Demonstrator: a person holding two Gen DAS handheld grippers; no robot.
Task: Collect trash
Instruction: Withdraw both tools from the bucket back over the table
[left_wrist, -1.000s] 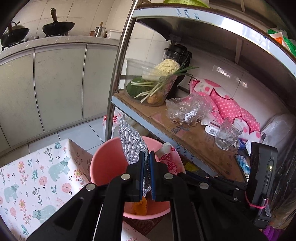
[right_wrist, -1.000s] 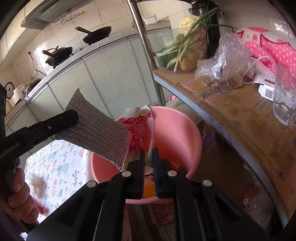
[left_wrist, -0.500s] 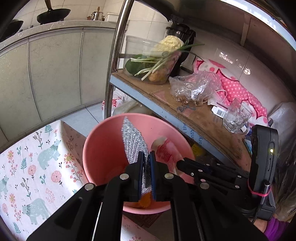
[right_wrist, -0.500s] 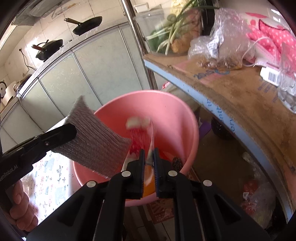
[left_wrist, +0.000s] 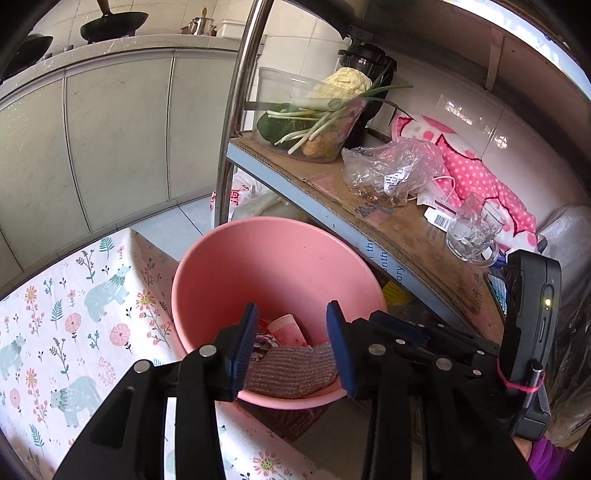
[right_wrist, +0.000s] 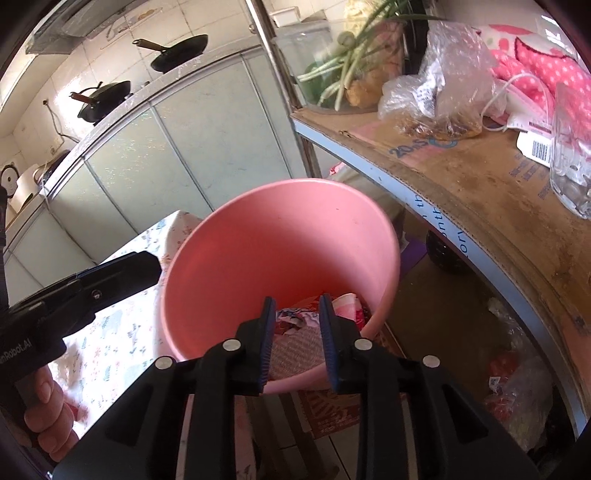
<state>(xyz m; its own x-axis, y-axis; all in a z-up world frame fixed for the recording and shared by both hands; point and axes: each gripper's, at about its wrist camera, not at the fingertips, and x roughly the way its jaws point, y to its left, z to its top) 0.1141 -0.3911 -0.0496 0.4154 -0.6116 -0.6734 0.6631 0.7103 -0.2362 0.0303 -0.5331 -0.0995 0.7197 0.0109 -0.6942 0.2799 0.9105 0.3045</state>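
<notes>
A pink bucket stands below both tools, between a table and a shelf. My left gripper hangs over its near rim, jaws opening, with nothing pressed between the pads. A silver-grey scouring pad lies loose at the bucket's bottom, beside a red-patterned paper carton. In the right wrist view my right gripper is also over the bucket, jaws opening and holding nothing. The scouring pad and carton show below it. One left gripper finger reaches in from the left.
A table with a floral cloth adjoins the bucket on the left. A metal shelf lined with cardboard stands close on the right, bearing a bowl of vegetables, a plastic bag and a glass mug. Pale cabinets stand behind.
Both grippers have opened. The scouring pad fell from the left jaws and the red carton from the right jaws; both now lie in the bucket.
</notes>
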